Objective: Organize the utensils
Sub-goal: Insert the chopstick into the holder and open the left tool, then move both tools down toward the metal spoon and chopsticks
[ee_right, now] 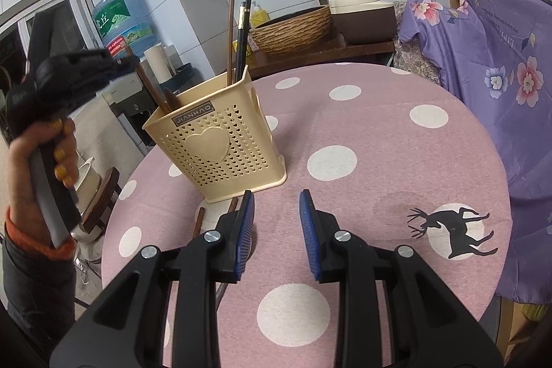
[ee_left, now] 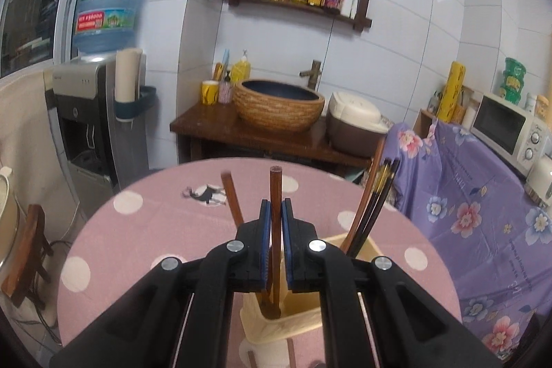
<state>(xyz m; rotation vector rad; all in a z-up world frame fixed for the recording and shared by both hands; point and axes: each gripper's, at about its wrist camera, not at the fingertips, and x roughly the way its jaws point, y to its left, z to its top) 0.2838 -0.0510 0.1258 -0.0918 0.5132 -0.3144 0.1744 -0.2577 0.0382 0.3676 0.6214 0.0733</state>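
Note:
A beige perforated utensil holder (ee_right: 220, 143) stands on the pink dotted table (ee_right: 362, 126). My left gripper (ee_left: 276, 212) is shut on a brown chopstick (ee_left: 275, 192) whose lower end sits inside the holder (ee_left: 276, 323). A second brown chopstick (ee_left: 232, 199) leans beside it. Several dark and brown chopsticks (ee_left: 372, 206) stand in the holder's other compartment, also shown in the right wrist view (ee_right: 241, 37). My right gripper (ee_right: 276, 199) is open and empty, low over the table in front of the holder. Two brown chopsticks (ee_right: 199, 221) lie on the table by its left finger.
The table's far edge is near a wooden stand with a woven basin (ee_left: 279, 106) and a rice cooker (ee_left: 355, 123). A water dispenser (ee_left: 89, 112) stands at left. A floral purple cloth (ee_right: 500, 75) covers furniture at right. The left hand and gripper (ee_right: 58, 85) hover left of the holder.

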